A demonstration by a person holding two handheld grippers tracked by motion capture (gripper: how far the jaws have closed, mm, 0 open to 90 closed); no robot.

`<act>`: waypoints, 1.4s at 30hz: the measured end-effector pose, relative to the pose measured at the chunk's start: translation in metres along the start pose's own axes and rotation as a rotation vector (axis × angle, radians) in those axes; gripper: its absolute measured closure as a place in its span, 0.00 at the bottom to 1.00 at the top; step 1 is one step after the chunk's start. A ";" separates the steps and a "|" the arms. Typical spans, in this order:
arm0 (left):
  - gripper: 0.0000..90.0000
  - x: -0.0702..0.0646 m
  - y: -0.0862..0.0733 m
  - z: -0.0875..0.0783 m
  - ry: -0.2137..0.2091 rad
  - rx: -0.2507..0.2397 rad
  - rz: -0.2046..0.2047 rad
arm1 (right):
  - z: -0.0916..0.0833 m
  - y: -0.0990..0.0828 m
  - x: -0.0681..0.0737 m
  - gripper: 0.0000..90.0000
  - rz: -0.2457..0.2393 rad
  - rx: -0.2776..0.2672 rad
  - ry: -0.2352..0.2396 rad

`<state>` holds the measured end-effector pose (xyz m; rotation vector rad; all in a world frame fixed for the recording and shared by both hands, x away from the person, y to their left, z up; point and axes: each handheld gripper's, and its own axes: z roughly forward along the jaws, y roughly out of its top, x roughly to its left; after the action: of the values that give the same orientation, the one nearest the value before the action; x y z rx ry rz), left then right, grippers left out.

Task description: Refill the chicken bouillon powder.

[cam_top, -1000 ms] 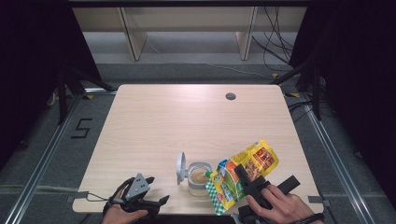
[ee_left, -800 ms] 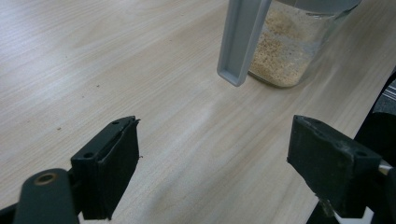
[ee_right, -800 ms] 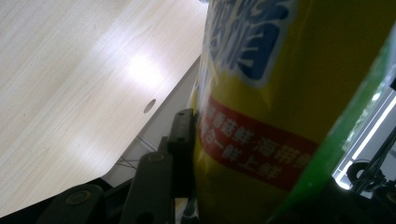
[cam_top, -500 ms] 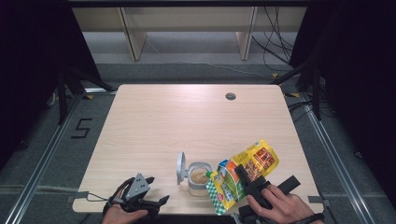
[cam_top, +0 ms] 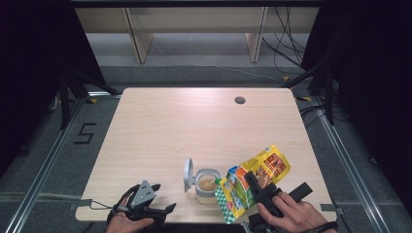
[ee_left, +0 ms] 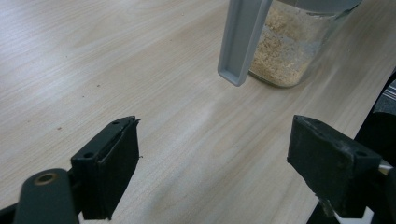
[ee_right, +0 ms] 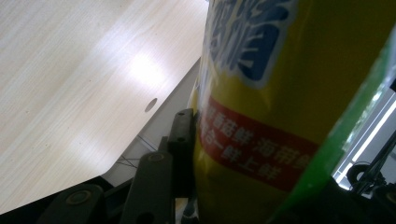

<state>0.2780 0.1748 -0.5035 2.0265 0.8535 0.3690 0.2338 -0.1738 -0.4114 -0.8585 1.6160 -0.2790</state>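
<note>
Being held tilted over the near right part of the worktop [cam_top: 160,126]: a yellow pouch [cam_top: 252,182] with green checked edging, a red band and blue characters on the front, its spout end [cam_top: 219,182] pointing down-left to the mouth of the jar. Gripping the pouch across its middle: the right hand-held gripper [cam_top: 260,191], jaws partly closed and pressing on both faces of the bag; in the right gripper view the yellow and red printing [ee_right: 261,135] lying directly against one black jaw.

Standing just left of the pouch: a small clear jar [cam_top: 208,187], partly filled with pale brown crumbs, the grains showing through the glass [ee_left: 280,46] in the left gripper view. Standing upright at the left side of the jar: its grey hinged lid [cam_top: 188,174], flipped open.

Resting at the near left edge of the worktop: the left hand-held gripper [cam_top: 145,206], jaws spread wide and holding nothing, pointing to the jar from some way off, bare wood lying between.

Sitting at the far right of the worktop: a round cable hole [cam_top: 240,100]. Lying between spout and jar opening: no obstacle.
</note>
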 end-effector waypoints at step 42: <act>0.18 0.001 0.000 0.000 0.000 0.004 0.005 | -0.001 -0.001 0.002 0.75 0.013 -0.008 0.014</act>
<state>0.2785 0.1755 -0.5035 2.0326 0.8502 0.3698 0.2336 -0.1759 -0.4121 -0.8534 1.6355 -0.2703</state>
